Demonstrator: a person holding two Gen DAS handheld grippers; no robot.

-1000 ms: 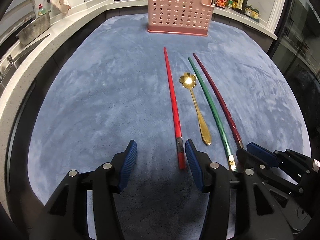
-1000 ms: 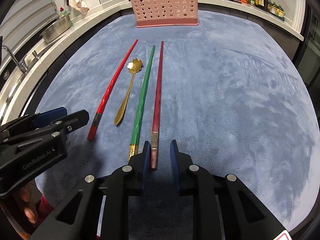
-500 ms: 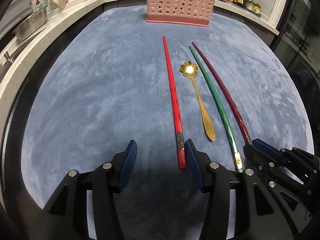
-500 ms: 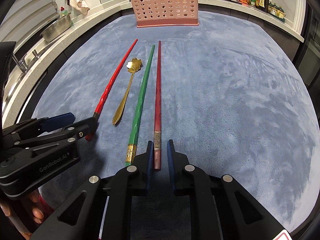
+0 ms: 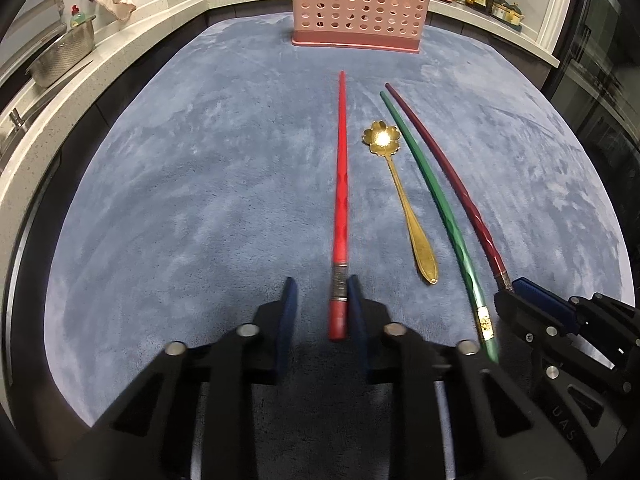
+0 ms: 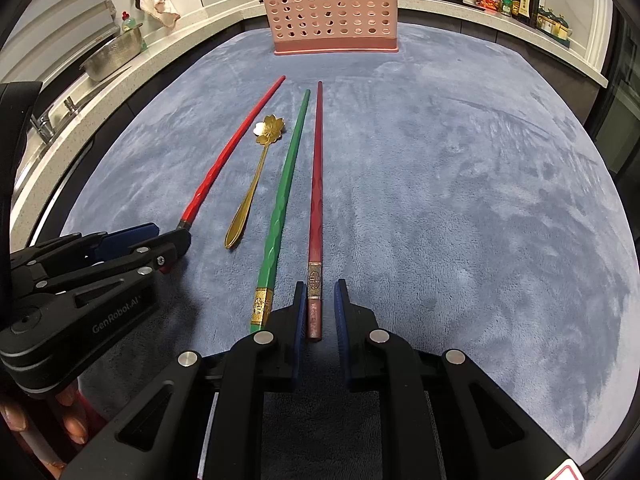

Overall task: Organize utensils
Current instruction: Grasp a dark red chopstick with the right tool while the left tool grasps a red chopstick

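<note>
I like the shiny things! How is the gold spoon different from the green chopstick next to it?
The gold spoon is shorter than the green chopstick. The spoon ends in a flower-shaped bowl, while the chopstick is a straight stick that narrows to a tip. The spoon is gold all over; the chopstick is green with only a gold band at its near end. Both lie flat on the blue mat, pointing toward the pink basket, untouched.

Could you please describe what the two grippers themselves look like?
Both are matte black plastic with angular arms that have cut-out slots and round silver pins at the joints. Each finger carries a dark blue pad. The left gripper shows white "GenRobot.AI" lettering on its side in the right wrist view. The right gripper has faint lettering too, unreadable here. No cables show; bare fingers show behind the left gripper.
</note>
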